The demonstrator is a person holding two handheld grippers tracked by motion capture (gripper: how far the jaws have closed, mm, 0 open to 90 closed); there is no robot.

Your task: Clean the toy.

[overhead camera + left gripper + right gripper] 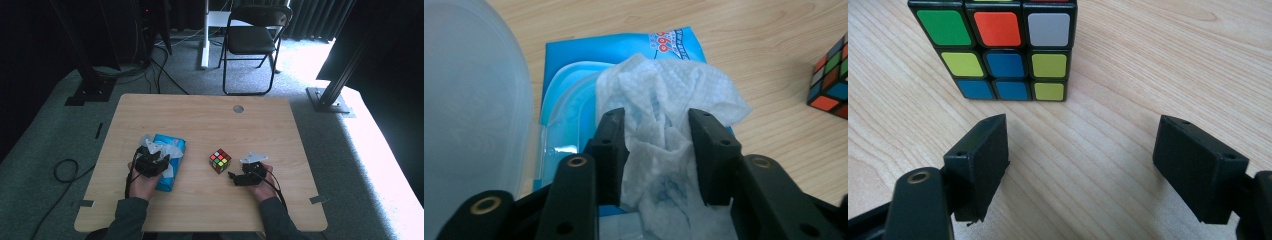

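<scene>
Pale wooden table point(210, 125); grey carpet point(310, 65) — folding chair point(252, 37) behind.

A folding chair point(252, 37) stands beyond the wooden table point(200, 120).

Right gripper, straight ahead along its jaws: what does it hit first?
Probably the multicoloured puzzle cube. The right gripper stands open over bare wooden table, with the cube just ahead, slightly left of centre.
</scene>
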